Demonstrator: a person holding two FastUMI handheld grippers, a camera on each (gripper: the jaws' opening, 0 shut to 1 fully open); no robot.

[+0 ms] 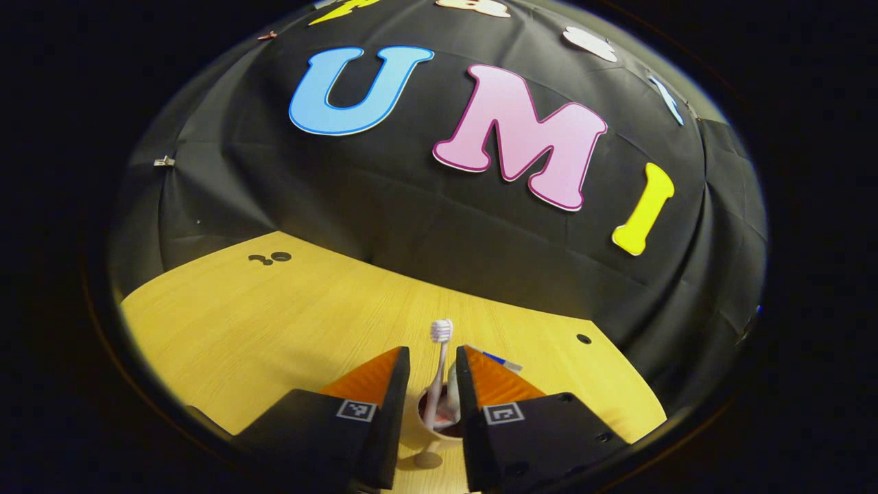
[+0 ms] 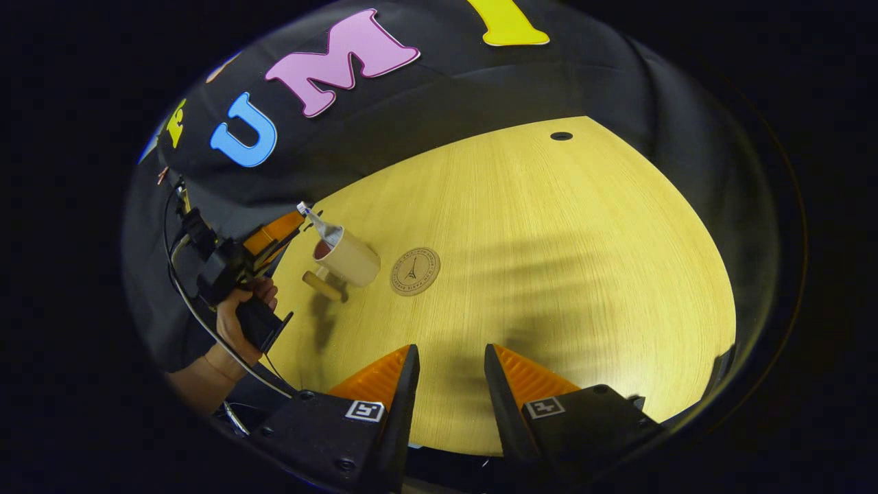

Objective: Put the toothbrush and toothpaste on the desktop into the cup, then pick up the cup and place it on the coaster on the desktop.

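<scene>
**Cup between the left fingers, coaster bare beside it**

Straddling the cup (image 1: pixel 439 420) at the bottom centre of the left gripper view, the left gripper (image 1: pixel 433 363) has a finger on each side of it; whether they press the rim I cannot tell. The toothbrush (image 1: pixel 439 370) stands upright in the cup, bristles up, with the toothpaste (image 1: pixel 502 361) poking out to its right. In the right gripper view the right gripper (image 2: pixel 450 363) is parted over the bare desktop (image 2: pixel 549 274), gripping nothing. The coaster (image 2: pixel 415 271) lies just right of the cup, left of centre.
</scene>
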